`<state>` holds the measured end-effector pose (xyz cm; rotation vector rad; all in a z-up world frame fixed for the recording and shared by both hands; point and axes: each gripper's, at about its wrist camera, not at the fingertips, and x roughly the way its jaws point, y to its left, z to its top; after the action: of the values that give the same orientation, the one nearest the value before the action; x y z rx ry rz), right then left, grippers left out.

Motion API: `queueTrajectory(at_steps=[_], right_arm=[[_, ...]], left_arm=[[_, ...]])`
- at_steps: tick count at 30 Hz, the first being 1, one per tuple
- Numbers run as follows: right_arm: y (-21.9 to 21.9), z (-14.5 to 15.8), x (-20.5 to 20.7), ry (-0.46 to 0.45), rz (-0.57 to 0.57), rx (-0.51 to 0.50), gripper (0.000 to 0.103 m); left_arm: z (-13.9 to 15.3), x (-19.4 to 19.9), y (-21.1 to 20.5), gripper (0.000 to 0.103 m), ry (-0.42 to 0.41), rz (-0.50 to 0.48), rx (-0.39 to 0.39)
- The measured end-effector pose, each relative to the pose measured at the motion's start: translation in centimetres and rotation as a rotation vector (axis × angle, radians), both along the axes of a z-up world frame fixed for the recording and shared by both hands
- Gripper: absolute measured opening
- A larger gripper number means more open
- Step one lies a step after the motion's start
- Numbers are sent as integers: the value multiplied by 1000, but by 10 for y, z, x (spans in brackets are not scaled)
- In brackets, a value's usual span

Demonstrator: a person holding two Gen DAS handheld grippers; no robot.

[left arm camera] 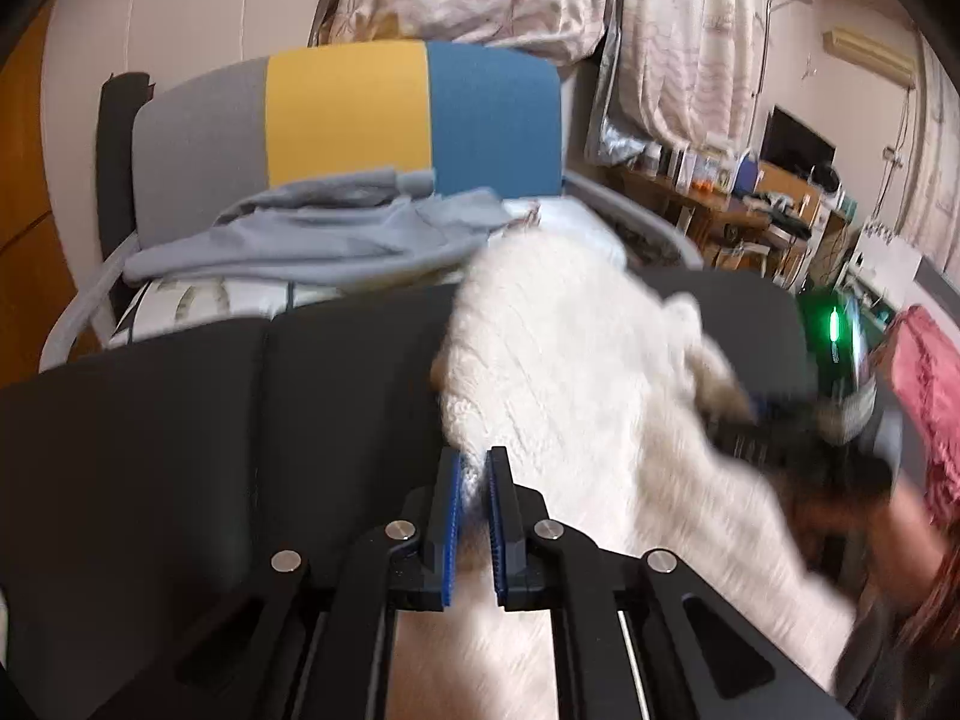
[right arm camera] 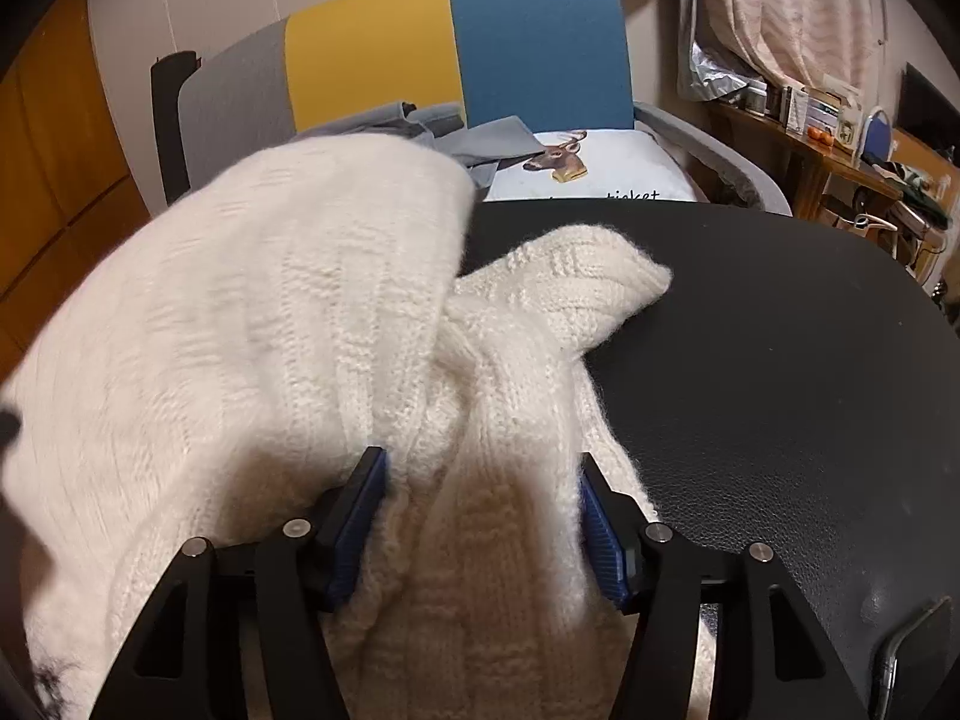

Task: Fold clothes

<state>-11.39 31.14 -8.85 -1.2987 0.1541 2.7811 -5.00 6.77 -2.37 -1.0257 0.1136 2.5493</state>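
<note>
A fluffy white knit sweater point(left arm camera: 558, 360) lies bunched on a black table point(left arm camera: 240, 420). My left gripper point(left arm camera: 474, 468) is shut on an edge of the sweater, which hangs lifted from its blue pads. In the right wrist view the sweater point(right arm camera: 270, 330) fills the left and middle, with one sleeve end point(right arm camera: 588, 276) resting on the black table point(right arm camera: 780, 390). My right gripper point(right arm camera: 483, 468) is open, its fingers wide apart on either side of a fold of the sweater. The right gripper also shows blurred in the left wrist view point(left arm camera: 798, 444).
A chair with a grey, yellow and blue back point(left arm camera: 348, 114) stands behind the table, holding grey clothes point(left arm camera: 312, 234) and a white deer-print cushion point(right arm camera: 588, 168). A pink cloth point(left arm camera: 930, 396) lies at the right. Cluttered wooden shelves point(left arm camera: 750, 204) stand at the far right.
</note>
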Motion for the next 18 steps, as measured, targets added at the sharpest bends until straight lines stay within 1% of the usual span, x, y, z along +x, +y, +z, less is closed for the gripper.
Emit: queueTrajectory(at_steps=[1, 2, 4, 5, 6, 7, 8, 9, 10, 11, 12, 13, 14, 16, 17, 18], right_arm=[[0, 1, -2, -12, 10, 11, 69], [0, 4, -3, -25, 27, 15, 69], [1, 15, -4, -41, 66, 2, 69], [4, 23, -3, -24, 73, -8, 65], [6, 32, 0, -1, 76, -14, 64], [9, 42, 2, 21, 80, -20, 64], [12, 49, 1, 32, 76, -30, 65], [14, 54, -1, 36, 68, -42, 65], [17, 58, -4, 35, 67, -74, 65], [16, 58, -11, 21, 75, -116, 65], [15, 58, -20, 1, 86, -157, 65], [11, 56, -30, -20, 90, -181, 65], [5, 52, -42, -37, 89, -189, 65], [-7, 45, -62, -57, 87, -194, 65], [-16, 40, -72, -70, 92, -195, 56], [-25, 36, -80, -93, 106, -182, 41]], left_arm=[[-10, 4, -9, 8, -23, 28, -6], [-19, 7, -17, 8, -46, 54, -5], [-29, 9, -35, 7, -98, 84, 34], [-33, 11, -44, 8, -125, 96, 56], [-35, 10, -53, 9, -147, 102, 91], [-34, 8, -63, 18, -158, 110, 139], [-31, 5, -71, 23, -159, 125, 188], [-29, 0, -79, 24, -158, 144, 242], [-26, -7, -85, 28, -160, 164, 304], [-24, -15, -88, 39, -166, 180, 360], [-23, -26, -85, 47, -181, 190, 390], [-24, -38, -80, 58, -203, 196, 406], [-24, -48, -74, 60, -221, 199, 404], [-29, -66, -53, 60, -257, 179, 378], [-34, -73, -41, 62, -283, 163, 359], [-41, -80, -27, 62, -318, 152, 318]])
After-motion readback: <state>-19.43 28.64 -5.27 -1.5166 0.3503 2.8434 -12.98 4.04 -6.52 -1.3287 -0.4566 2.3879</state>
